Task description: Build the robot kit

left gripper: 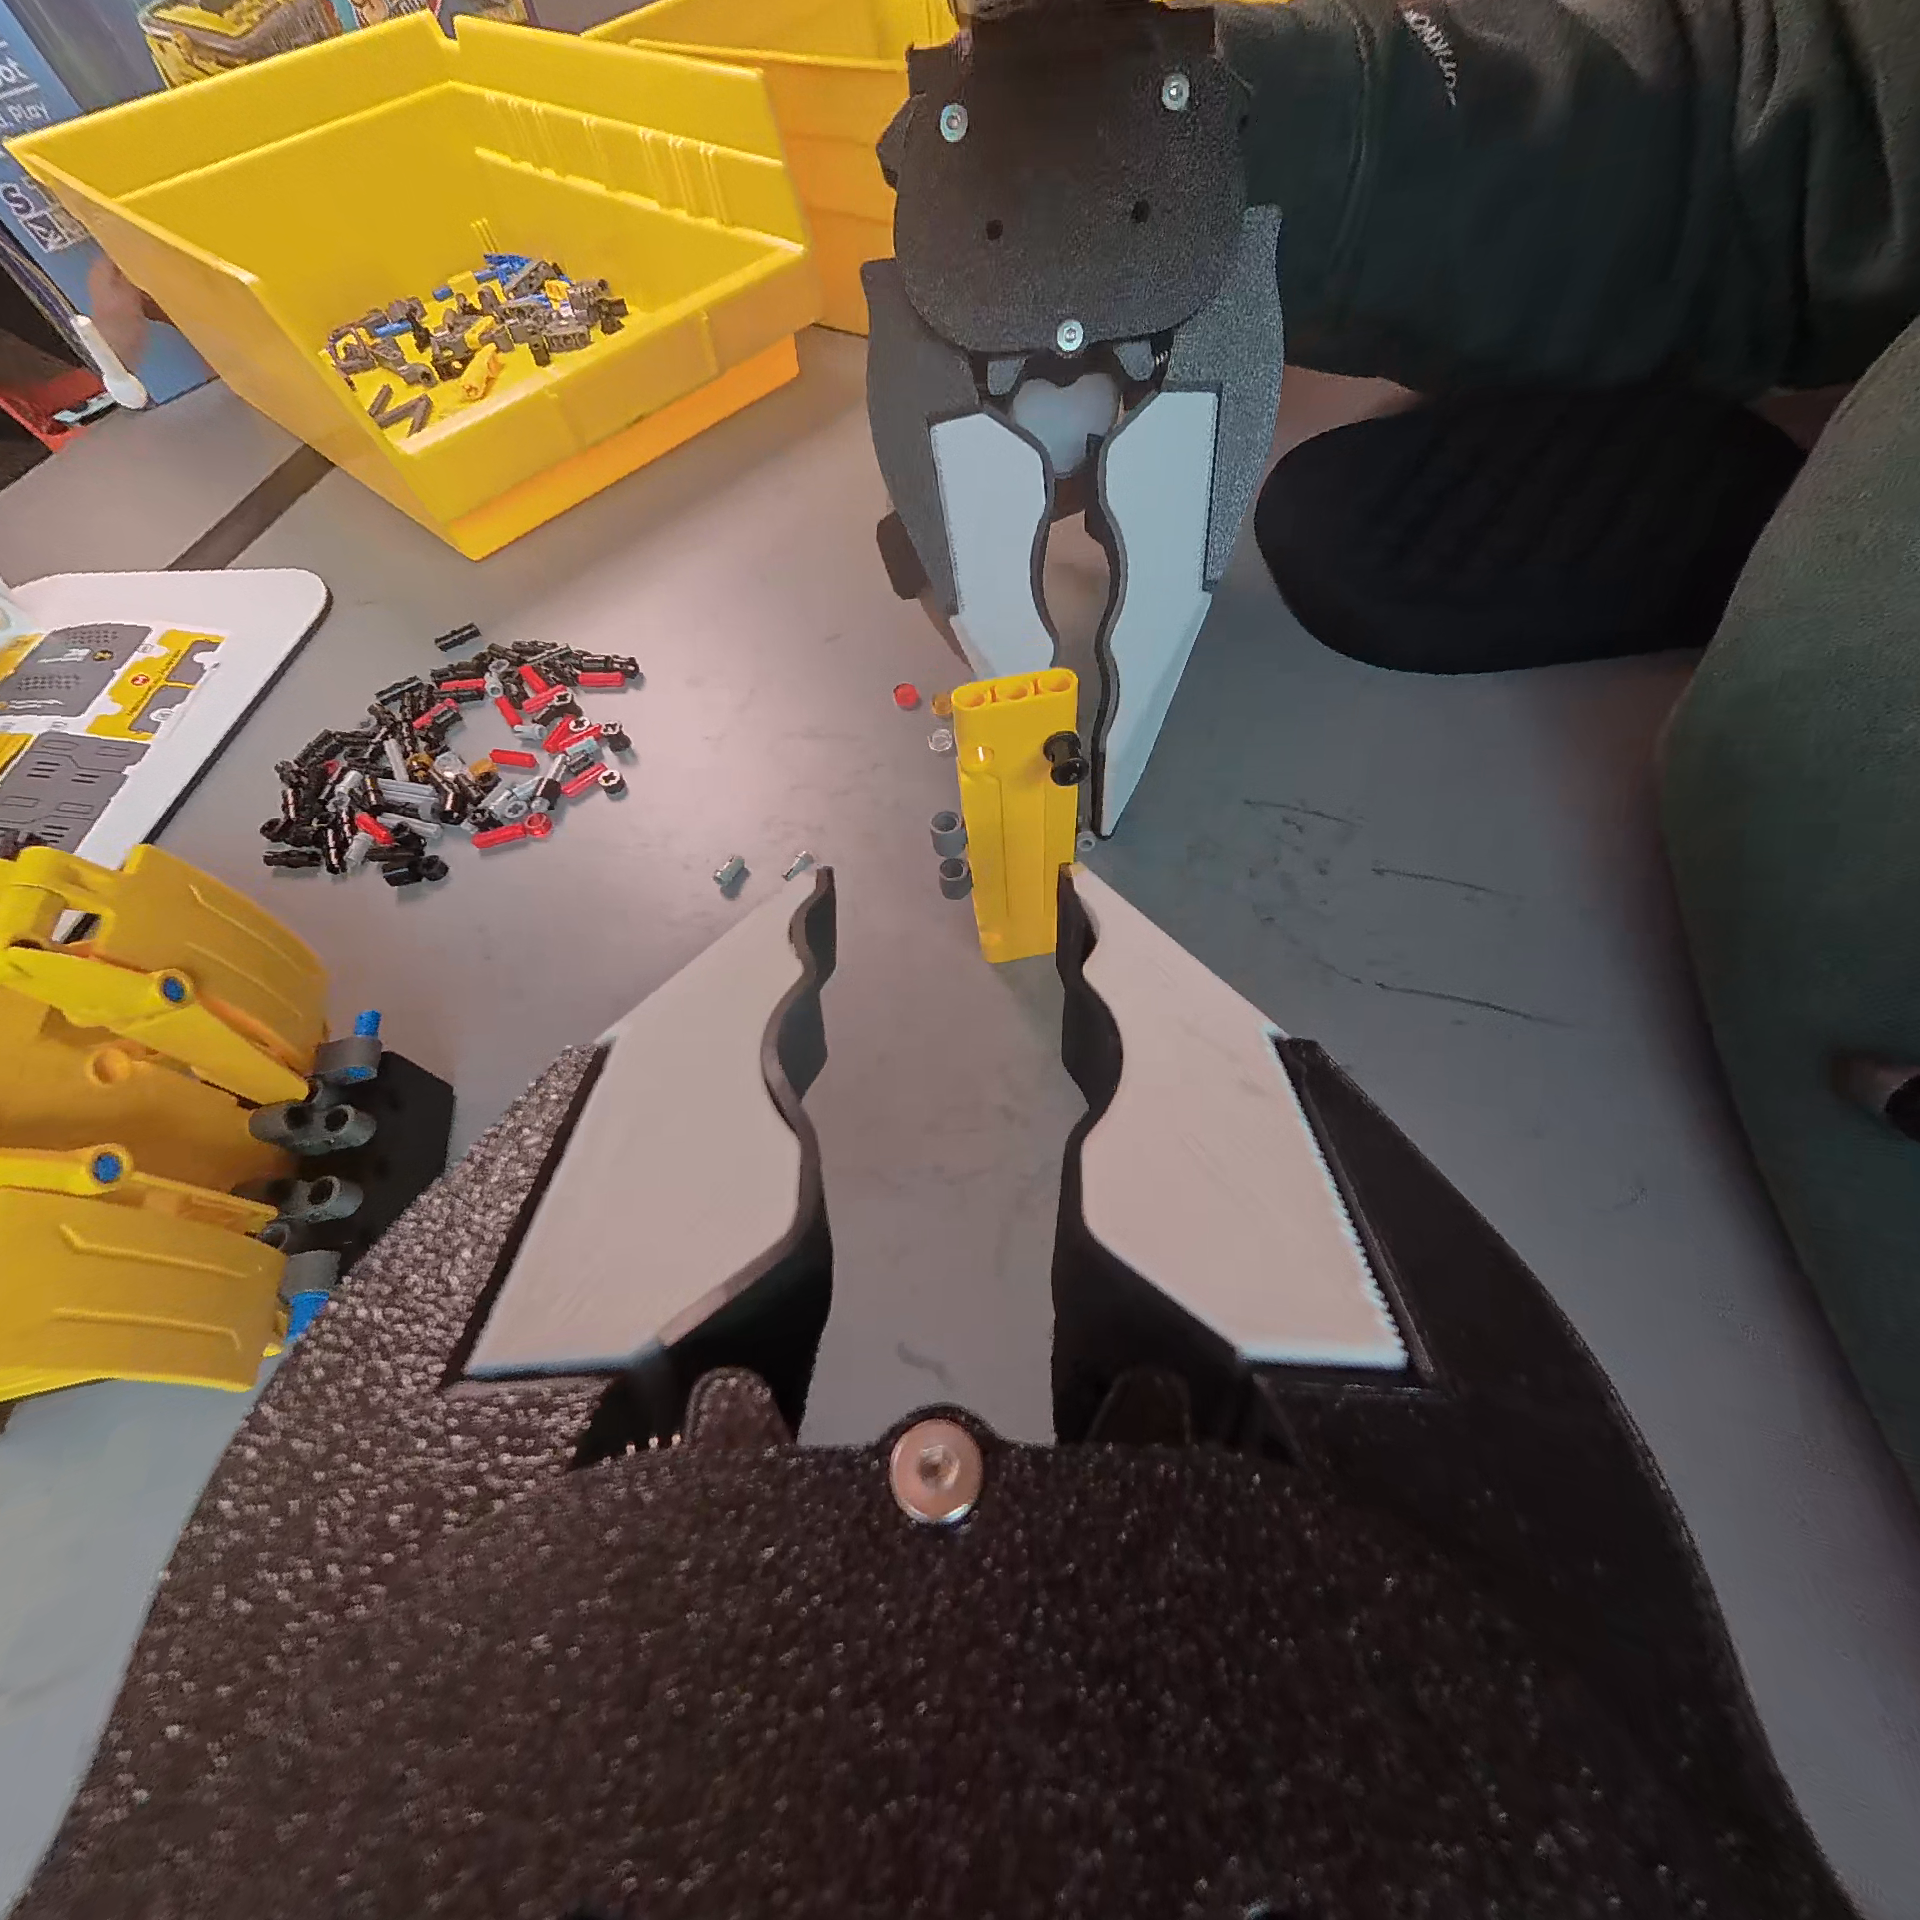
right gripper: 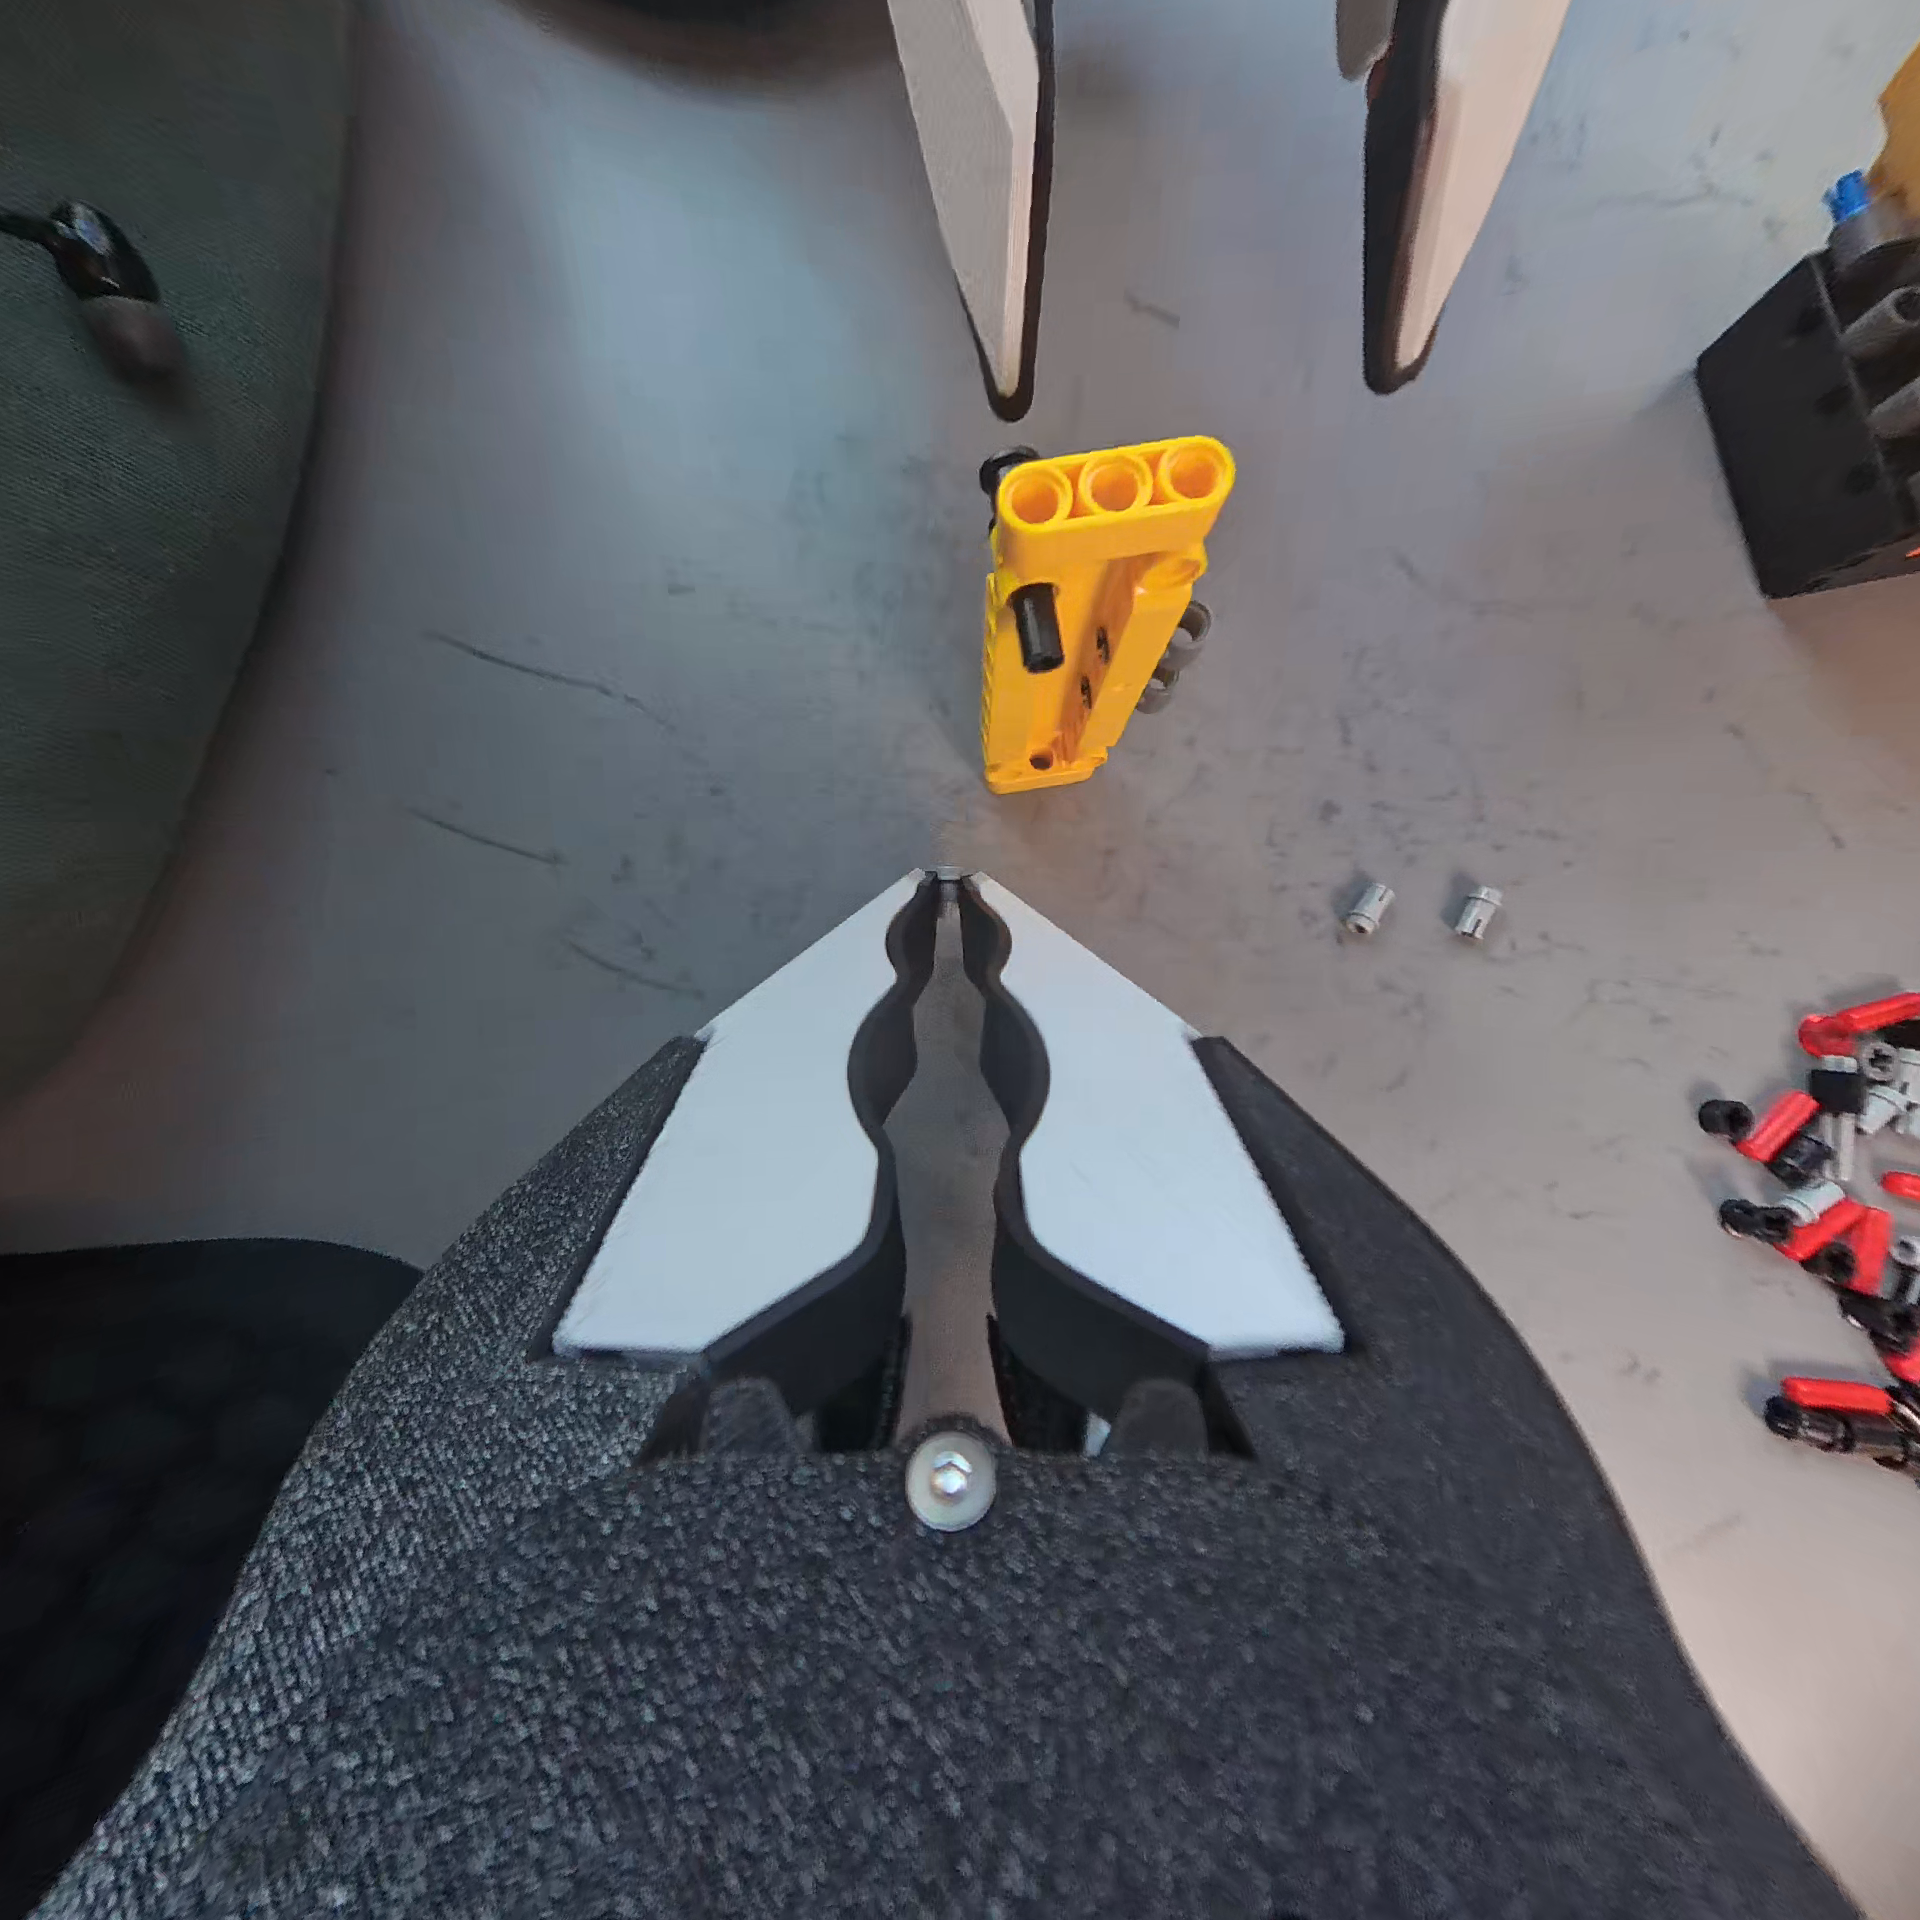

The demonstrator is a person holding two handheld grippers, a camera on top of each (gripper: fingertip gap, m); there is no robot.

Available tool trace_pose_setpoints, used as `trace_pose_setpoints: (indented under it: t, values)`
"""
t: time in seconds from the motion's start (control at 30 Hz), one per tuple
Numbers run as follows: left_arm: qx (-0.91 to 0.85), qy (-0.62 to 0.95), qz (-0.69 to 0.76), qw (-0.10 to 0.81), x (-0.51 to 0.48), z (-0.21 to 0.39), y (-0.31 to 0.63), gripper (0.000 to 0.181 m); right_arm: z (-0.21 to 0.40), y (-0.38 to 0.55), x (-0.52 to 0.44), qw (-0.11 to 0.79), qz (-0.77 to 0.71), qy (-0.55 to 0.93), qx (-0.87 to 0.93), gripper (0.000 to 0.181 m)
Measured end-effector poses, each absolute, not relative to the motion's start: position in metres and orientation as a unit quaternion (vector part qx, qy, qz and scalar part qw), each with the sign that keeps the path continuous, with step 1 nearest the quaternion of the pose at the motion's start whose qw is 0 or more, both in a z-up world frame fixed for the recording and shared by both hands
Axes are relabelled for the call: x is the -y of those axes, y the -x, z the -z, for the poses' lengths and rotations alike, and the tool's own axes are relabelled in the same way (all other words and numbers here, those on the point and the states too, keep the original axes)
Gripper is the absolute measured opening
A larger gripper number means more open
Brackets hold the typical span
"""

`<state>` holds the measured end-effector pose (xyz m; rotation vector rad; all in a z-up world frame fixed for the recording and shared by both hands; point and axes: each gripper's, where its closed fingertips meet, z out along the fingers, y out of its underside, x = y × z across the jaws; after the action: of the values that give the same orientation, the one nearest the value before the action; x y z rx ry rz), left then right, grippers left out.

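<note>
A yellow panel piece stands on end on the grey table, with a black pin in its side and grey connectors beside it. My left gripper is open and empty. Its right fingertip is close to the panel's lower edge. From the right wrist view the left gripper is just beyond the panel. My right gripper is shut on a small grey piece at its tips, a short way before the panel. In the left wrist view the right gripper is behind and to the right of the panel.
Two small grey pins lie loose near the panel. A pile of black, red and grey pins lies nearby. A yellow bin holds parts. A yellow model, a booklet and a dark sleeve border the area. Across from one pair of fingers to the other is roughly 8 centimetres.
</note>
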<state>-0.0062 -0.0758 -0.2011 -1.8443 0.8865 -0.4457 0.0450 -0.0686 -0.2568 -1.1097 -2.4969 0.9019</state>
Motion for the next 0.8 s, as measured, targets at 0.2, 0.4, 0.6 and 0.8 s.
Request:
trace_pose_setpoints:
  t: [0.2, 0.4, 0.6, 0.8]
  values:
    - [-0.349, 0.743, 0.215, 0.53, 0.075, 0.186, -0.001, 0.038, 0.182, -0.041, 0.061, 0.23, -0.455, 0.382, 0.771, 0.004]
    - [-0.308, 0.709, 0.281, 0.569, 0.076, 0.158, -0.01, 0.029, 0.111, -0.025, 0.045, 0.348, -0.589, 0.386, 0.62, 0.004]
    - [-0.269, 0.683, 0.287, 0.615, 0.07, 0.133, -0.011, 0.02, 0.095, -0.003, 0.062, 0.346, -0.657, 0.404, 0.535, 0.004]
    - [-0.255, 0.657, 0.305, 0.641, 0.07, 0.116, -0.021, 0.014, 0.091, 0.006, 0.076, 0.336, -0.677, 0.403, 0.516, 0.004]
